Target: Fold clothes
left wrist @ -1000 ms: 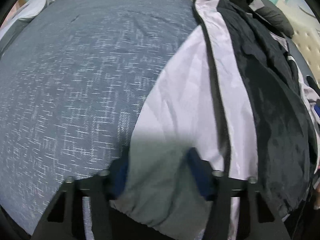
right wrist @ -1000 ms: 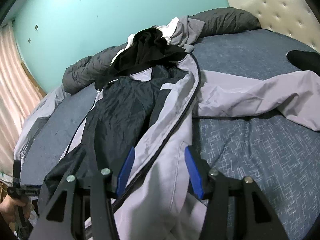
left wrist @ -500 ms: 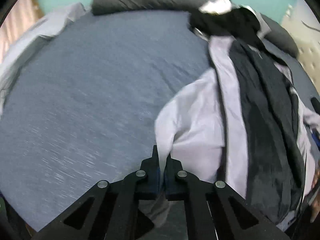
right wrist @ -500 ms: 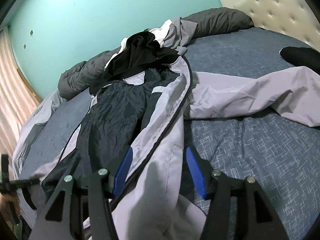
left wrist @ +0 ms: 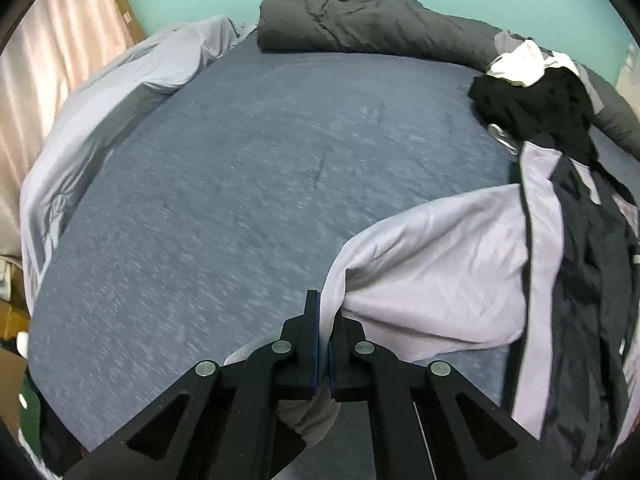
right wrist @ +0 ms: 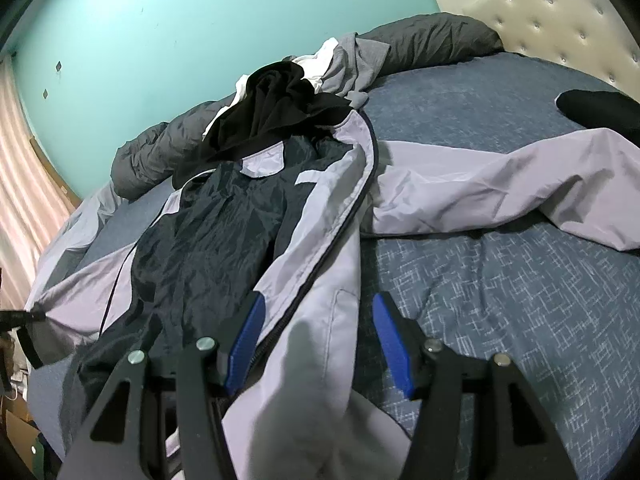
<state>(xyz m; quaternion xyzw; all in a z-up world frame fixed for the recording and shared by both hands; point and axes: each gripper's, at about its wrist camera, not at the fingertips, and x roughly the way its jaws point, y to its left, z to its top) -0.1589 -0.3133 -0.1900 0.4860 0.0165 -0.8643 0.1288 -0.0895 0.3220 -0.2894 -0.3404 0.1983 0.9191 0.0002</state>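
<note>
A lavender jacket (left wrist: 440,264) with a dark lining (right wrist: 208,232) lies opened out on the blue-grey bed (left wrist: 240,160). My left gripper (left wrist: 324,304) is shut on the jacket's left sleeve end and holds it lifted off the bed, the cloth stretched taut toward the body. In the right wrist view that gripper (right wrist: 24,315) shows at the far left edge, pulling the sleeve sideways. My right gripper (right wrist: 318,308) hovers open over the front hem; the zipper edge of the jacket (right wrist: 312,248) lies between its blue pads (right wrist: 244,344) without being pinched. The other sleeve (right wrist: 500,188) sprawls to the right.
A rolled grey duvet (left wrist: 360,20) lines the far side by the teal wall. A heap of black and white clothes (left wrist: 532,104) sits at the jacket's collar. A pale sheet (left wrist: 100,92) hangs over the left edge near a curtain. A tufted headboard (right wrist: 560,12) and a black item (right wrist: 600,108) are right.
My left gripper closed on the sleeve end, then rose and drew back, pulling the sleeve out to the left. The right gripper stayed over the hem, open.
</note>
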